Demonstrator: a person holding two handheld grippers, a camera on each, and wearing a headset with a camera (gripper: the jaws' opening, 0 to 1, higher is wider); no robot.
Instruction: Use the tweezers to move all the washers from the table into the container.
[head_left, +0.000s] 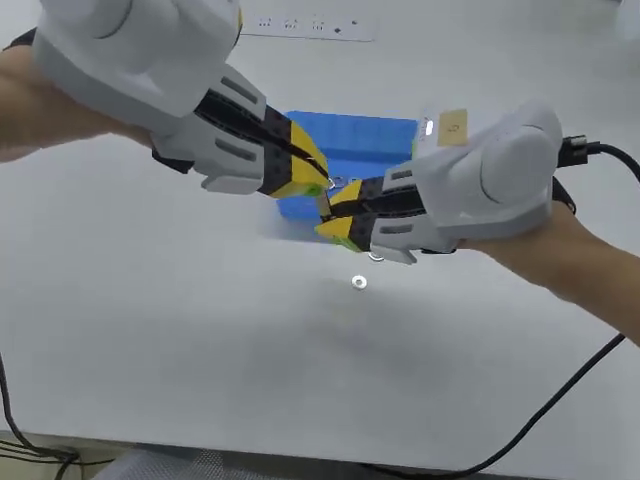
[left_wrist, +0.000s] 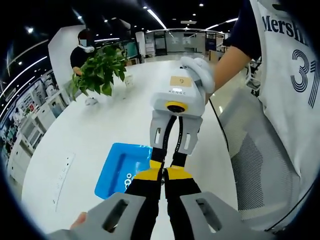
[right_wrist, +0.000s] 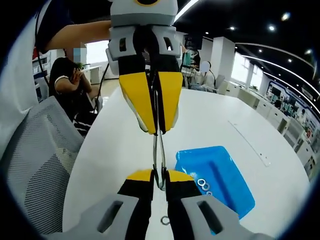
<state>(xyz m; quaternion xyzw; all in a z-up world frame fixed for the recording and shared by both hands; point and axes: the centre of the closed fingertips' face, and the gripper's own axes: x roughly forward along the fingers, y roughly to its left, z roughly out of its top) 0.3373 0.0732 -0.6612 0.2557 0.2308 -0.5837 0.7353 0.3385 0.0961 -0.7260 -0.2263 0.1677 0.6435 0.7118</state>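
Observation:
Over the near edge of the blue container (head_left: 360, 140), my left gripper (head_left: 310, 172) and right gripper (head_left: 335, 205) meet tip to tip. Thin metal tweezers (right_wrist: 156, 150) run between them. In the right gripper view my right gripper (right_wrist: 159, 175) is shut on one end and my left gripper (right_wrist: 156, 125) is shut on the other. Washers (right_wrist: 202, 184) lie inside the container (right_wrist: 220, 170). One washer (head_left: 359, 282) lies on the white table below the grippers, and a second washer (head_left: 376, 258) peeks out under the right gripper.
A power strip (head_left: 305, 25) lies at the table's far edge. A small yellow tag (head_left: 452, 127) sits right of the container. The right gripper's black cable (head_left: 560, 400) trails off the near edge. A potted plant (left_wrist: 100, 70) stands further along the table.

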